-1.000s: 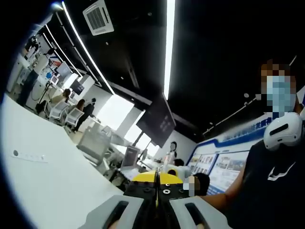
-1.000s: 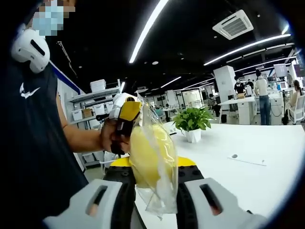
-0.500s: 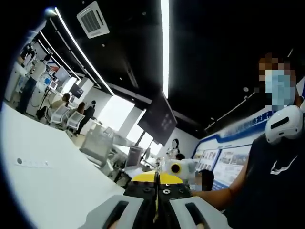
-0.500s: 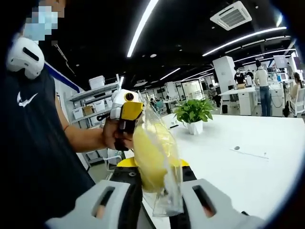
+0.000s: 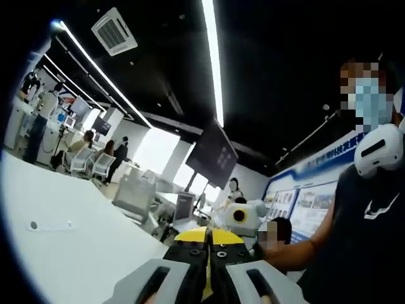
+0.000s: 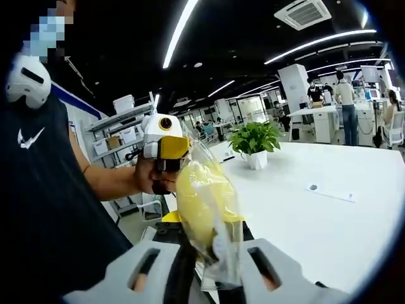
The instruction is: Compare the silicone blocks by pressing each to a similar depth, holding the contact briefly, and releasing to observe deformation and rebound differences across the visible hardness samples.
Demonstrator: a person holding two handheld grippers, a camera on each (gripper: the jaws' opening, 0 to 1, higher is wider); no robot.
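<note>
between the jaws of my right gripper (image 6: 205, 269) sits the yellow silicone block (image 6: 197, 204), sealed in a clear plastic bag (image 6: 223, 253), and the jaws pinch bag and block together so the sample is lifted off the table rather than pressed against it. i judge this is a squeeze-and-hold on one hardness sample: the block bulges a little above the jaws, which suits the comparison the task wants. the other gripper (image 6: 163, 147) shows in the right gripper view at the bag's top edge, gripped by a hand (image 6: 147, 177); it seems to steady or tug the bag, though i cannot tell whether it truly has the film. in the left gripper view my left gripper (image 5: 207, 278) has its jaws pressed together, with a thin sliver at the seam that may be bag film; too small to be sure.

below lies a white table (image 6: 329, 221), bare but for a small strip-like item (image 6: 327, 190) and a potted plant (image 6: 254, 140) well apart from the block. beyond is an open office with ceiling light strips, a ceiling vent (image 5: 114, 31), shelving and seated people.
</note>
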